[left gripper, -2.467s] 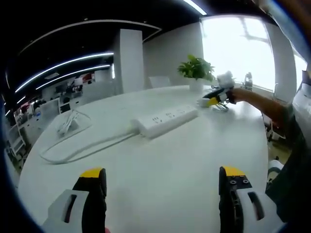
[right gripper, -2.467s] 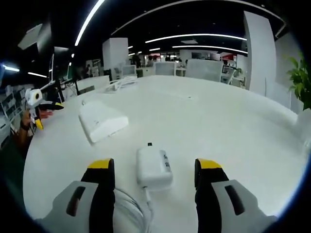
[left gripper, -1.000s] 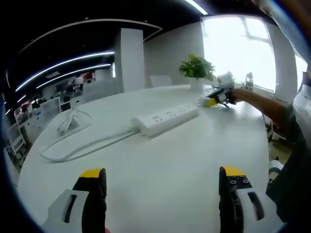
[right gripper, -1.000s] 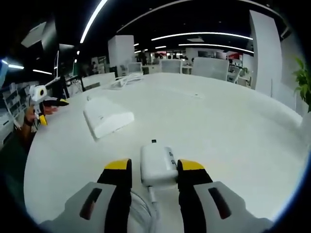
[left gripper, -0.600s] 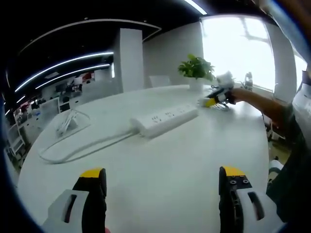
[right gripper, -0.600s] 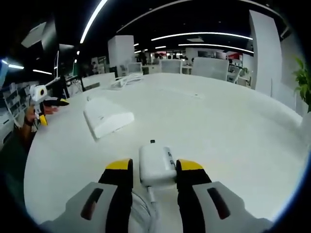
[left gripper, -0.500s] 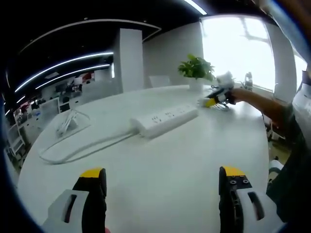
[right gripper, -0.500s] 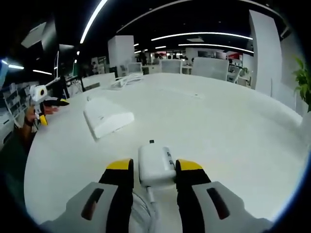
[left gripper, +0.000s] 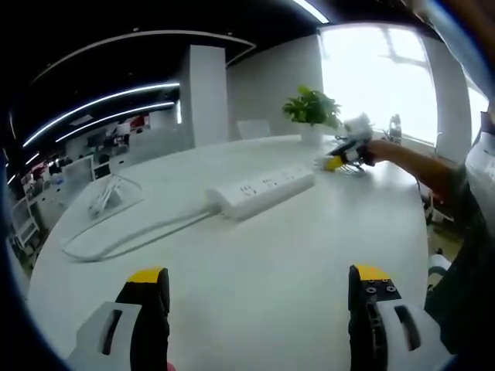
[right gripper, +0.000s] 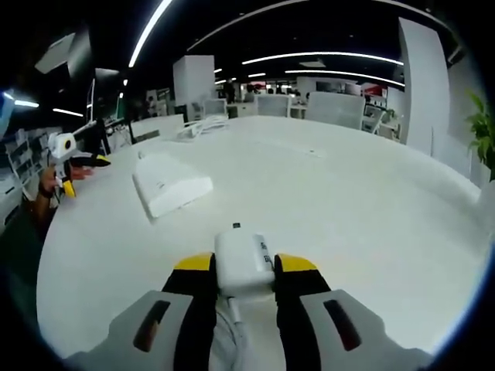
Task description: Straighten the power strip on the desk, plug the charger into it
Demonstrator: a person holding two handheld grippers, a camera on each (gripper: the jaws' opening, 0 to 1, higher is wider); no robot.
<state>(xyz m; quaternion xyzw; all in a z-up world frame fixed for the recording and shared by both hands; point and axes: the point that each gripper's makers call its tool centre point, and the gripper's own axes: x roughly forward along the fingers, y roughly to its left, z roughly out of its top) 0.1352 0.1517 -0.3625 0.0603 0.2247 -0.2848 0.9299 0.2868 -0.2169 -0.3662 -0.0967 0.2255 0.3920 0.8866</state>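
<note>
Since the charger (right gripper: pixel 243 264) must travel to the power strip (right gripper: pixel 170 184) at ten o'clock, my right gripper (right gripper: pixel 242 267) pinches its sides; my left gripper (left gripper: pixel 259 290), spread wide, holds nothing.

The left tongs (left gripper: pixel 259 297) have two black jaws with yellow tips and white plastic bodies; the one on the view's right has small screws and a dark slot. The right tongs (right gripper: pixel 241 272) look the same: black jaws, yellow tips, pale grey-white bodies with dark slots.
</note>
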